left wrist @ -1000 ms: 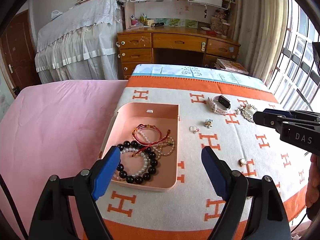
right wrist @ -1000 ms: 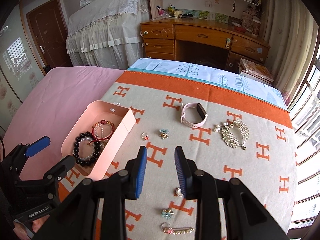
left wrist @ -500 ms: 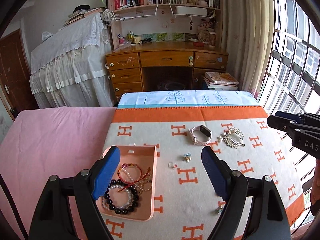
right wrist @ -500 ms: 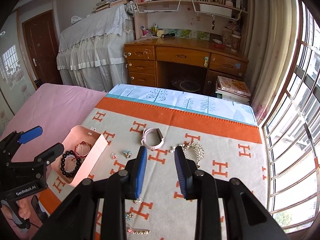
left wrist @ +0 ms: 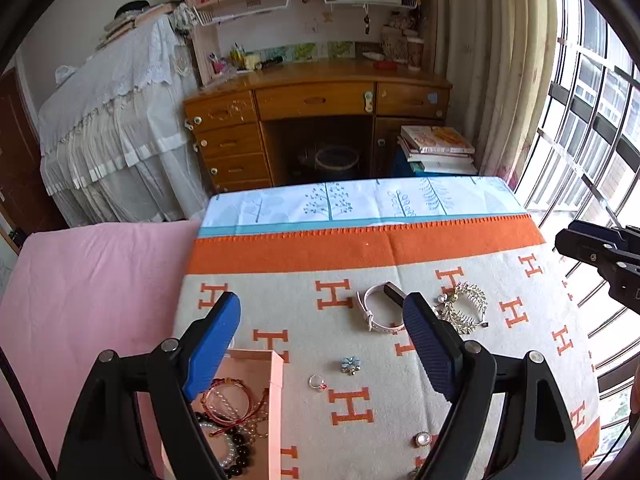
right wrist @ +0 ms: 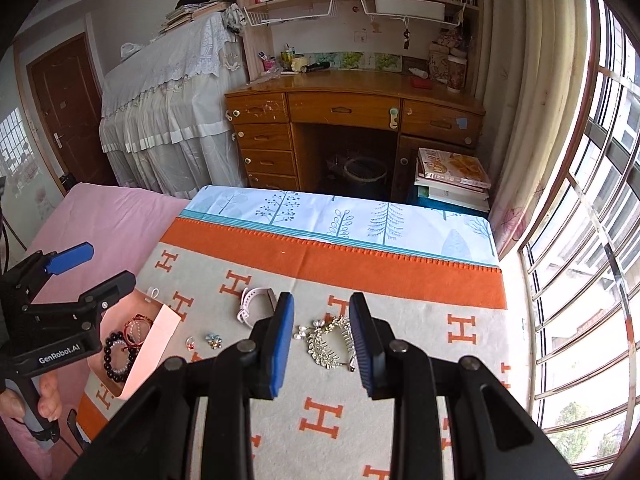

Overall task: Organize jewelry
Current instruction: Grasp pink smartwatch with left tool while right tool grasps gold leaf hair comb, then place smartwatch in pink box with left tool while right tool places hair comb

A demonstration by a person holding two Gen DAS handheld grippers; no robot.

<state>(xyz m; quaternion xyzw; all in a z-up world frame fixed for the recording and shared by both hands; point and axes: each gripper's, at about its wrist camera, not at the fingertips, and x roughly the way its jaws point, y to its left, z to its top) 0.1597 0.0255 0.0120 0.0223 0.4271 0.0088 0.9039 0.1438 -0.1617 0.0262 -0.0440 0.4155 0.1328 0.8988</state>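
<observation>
Left tongs (left wrist: 320, 344) spread wide, nothing between pads, raised above blanket (left wrist: 400, 392). Right tongs (right wrist: 322, 340) narrowly parted, empty, above silver hair comb (right wrist: 332, 342). Pink box (left wrist: 276, 408) at blanket's left edge holds bracelets (left wrist: 228, 400). Loose on blanket: white watch (left wrist: 380, 312), ring (left wrist: 316, 382), blue flower brooch (left wrist: 351, 365), pearl stud (left wrist: 421, 439).

"GenRobot.AI" on left hand-held gripper (right wrist: 100, 268); blanket (right wrist: 400, 360) "H"s
</observation>
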